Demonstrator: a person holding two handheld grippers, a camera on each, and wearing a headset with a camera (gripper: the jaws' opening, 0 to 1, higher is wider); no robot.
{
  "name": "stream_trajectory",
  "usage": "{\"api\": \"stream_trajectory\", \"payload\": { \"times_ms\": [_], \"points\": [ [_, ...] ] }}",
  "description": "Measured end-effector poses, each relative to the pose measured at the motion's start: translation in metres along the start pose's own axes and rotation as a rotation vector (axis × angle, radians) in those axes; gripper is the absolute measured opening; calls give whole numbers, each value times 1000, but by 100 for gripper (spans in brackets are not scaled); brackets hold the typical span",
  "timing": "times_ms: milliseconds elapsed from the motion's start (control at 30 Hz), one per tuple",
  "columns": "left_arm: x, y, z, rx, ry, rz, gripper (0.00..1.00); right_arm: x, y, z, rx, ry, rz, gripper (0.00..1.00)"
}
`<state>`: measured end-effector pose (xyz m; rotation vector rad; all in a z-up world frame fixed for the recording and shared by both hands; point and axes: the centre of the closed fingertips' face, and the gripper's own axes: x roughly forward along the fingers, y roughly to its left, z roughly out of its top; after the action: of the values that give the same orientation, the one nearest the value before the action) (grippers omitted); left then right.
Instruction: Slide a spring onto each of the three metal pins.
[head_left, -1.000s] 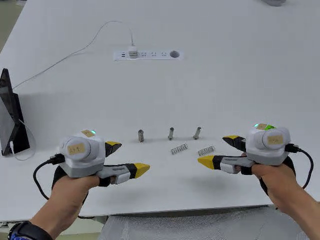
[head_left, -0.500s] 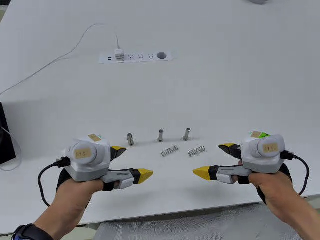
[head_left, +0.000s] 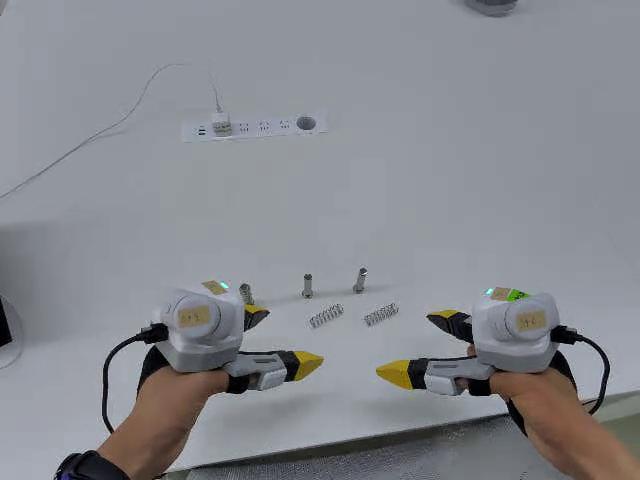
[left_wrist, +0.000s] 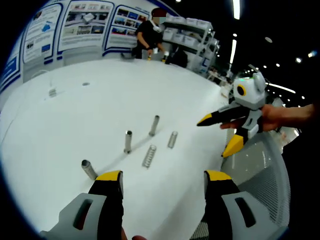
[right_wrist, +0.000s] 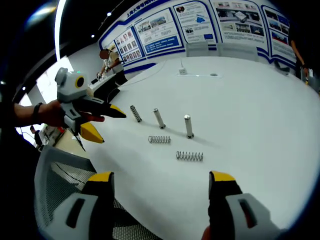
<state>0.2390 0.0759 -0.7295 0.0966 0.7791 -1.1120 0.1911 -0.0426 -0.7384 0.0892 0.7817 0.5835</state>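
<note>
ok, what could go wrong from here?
1. Left spring and right spring lie flat; a pinch from the open right gripper may roll or flick one away.
2. Middle pin and right pin are slim and close together; a jaw may knock the neighbour, or the left pin that already carries a spring.

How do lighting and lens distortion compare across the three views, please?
Head view: even, bright light, the white table nearly washed out, the pins casting only faint shadows, little distortion. Left gripper view: strong fisheye bending of the table edge, ceiling lights glaring at top right. Right gripper view: same fisheye curve, a bright light streak at top left, the loose springs sharp.
</note>
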Motion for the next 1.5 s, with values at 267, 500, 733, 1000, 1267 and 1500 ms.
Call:
{"api": "stream_trajectory", "payload": {
  "times_ms": [267, 500, 733, 1000, 1267, 1500],
  "points": [
    [18, -1, -2, 36, 46, -13, 67, 1, 5, -4, 11, -1, 5, 79],
    [29, 0, -7, 89, 97, -11, 62, 1, 5, -3, 17, -7, 3, 80],
    [40, 3, -10, 89, 122, -13, 59, 0, 4, -3, 29, -13, -1, 80],
    [54, 6, -11, 88, 130, -21, 55, -4, 4, -6, 28, -2, -4, 79],
    [71, 16, -14, 94, 146, 16, 45, -4, 6, -7, 29, -1, -5, 79],
    [78, 20, -13, 105, 146, 31, 38, -5, 4, -5, 37, -6, -8, 79]
  ]
}}
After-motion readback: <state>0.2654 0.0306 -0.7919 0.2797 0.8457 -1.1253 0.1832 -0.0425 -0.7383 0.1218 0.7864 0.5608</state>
